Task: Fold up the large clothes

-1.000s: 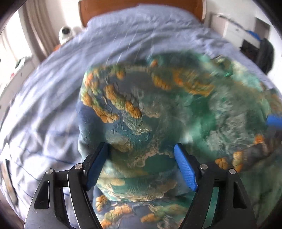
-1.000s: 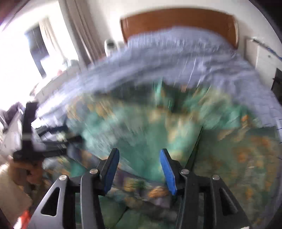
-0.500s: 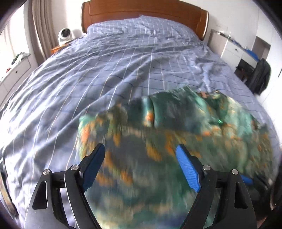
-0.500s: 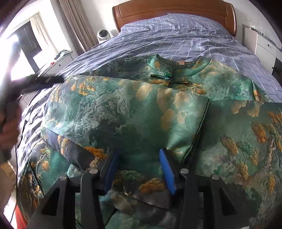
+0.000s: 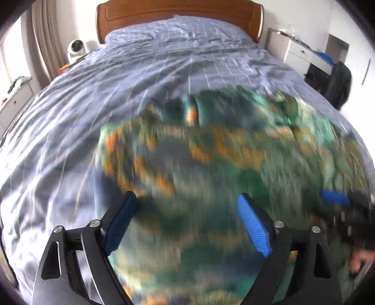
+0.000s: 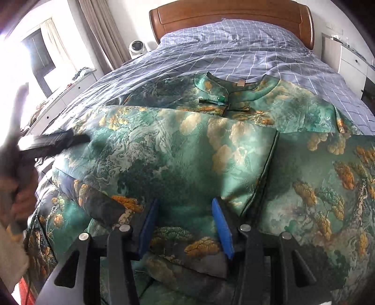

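Garment: green brocade robe (image 6: 178, 152) with orange cloud and pine print, spread over the foot half of the bed (image 6: 246, 54); collar toward the headboard (image 6: 232, 21).
Fold state: my left-side panel lies doubled over the middle; its dark-piped edge runs from near my right jaws up toward the collar.
Left gripper (image 5: 187, 208): jaws opening, wide apart, blue pads clear of the cloth; robe lies blurred beyond them, nothing pinched.
Right gripper (image 6: 184, 211): jaws about half apart, over the near edge of the folded panel. Cloth shows in the gap, but I cannot tell whether the pads press on it.
Cross-check: in the right wrist view my left gripper shows as a dark blurred bar at the robe's left edge, my hand (image 6: 21, 199) behind it.
Surroundings: checked blue bedding; white camera (image 6: 137, 47) on the stand beside the headboard; curtain (image 6: 103, 35); white drawers (image 6: 351, 61).
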Demonstrator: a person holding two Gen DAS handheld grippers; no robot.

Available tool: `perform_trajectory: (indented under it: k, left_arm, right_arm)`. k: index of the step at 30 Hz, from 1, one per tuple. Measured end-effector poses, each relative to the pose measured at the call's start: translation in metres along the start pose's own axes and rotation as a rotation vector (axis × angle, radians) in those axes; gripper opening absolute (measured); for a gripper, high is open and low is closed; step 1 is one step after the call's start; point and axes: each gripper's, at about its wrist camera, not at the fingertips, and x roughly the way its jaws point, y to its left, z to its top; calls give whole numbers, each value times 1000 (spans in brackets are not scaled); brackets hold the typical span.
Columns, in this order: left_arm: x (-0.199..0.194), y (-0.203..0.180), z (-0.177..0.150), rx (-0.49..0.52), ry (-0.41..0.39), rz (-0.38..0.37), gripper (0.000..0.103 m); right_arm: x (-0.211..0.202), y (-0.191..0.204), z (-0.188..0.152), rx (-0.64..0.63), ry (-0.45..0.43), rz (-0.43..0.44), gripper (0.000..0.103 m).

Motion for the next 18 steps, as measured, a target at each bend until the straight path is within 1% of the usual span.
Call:
perform_trajectory:
  k: [2, 3, 6, 8, 9, 11, 12, 13, 14, 15, 16, 17, 18]
  left_arm:
    - [10, -2, -13, 22, 15, 24, 90]
    - [15, -3, -19, 31, 9, 36, 90]
    - [2, -10, -19, 26, -15, 52, 90]
    - [-15, -15, -20, 28, -43, 12, 89]
    - [-30, -21, -24, 54, -67, -9, 90]
    - [-46, -30, -36, 118, -99, -10, 97]
    - [-50, -36, -43, 155, -111, -6, 103]
    - [-50, -41, -51, 193, -115, -1, 103]
    - [-44, -45, -57, 225, -102, 11, 103]
    - [-32, -48, -64, 256, -73, 27, 103]
    - [-16, -49, -70, 273, -33, 49, 103]
    - [-6, -47, -74, 270, -21, 51, 103]
    - [-2, -46, -76, 261, -30, 42, 103]
  right_arm:
    - [1, 0, 0, 1, -1, -4, 48]
    - [2, 1, 1, -2, 2, -9, 49]
    - [3, 3, 2, -15, 7, -26, 49]
    - [2, 1, 2, -10, 4, -17, 49]
    - [2, 1, 1, -6, 2, -13, 49]
    - [1, 0, 1, -1, -4, -11, 49]
    - [1, 0, 0, -2, -6, -12, 49]
    - [1, 1, 0, -3, -8, -15, 49]
    - [1, 1, 0, -5, -9, -16, 49]
    - [1, 1, 0, -5, -10, -16, 49]
    - [1, 1, 0, -4, -10, -15, 49]
    - [1, 1, 0, -2, -10, -15, 49]
    - [1, 2, -1, -2, -9, -17, 49]
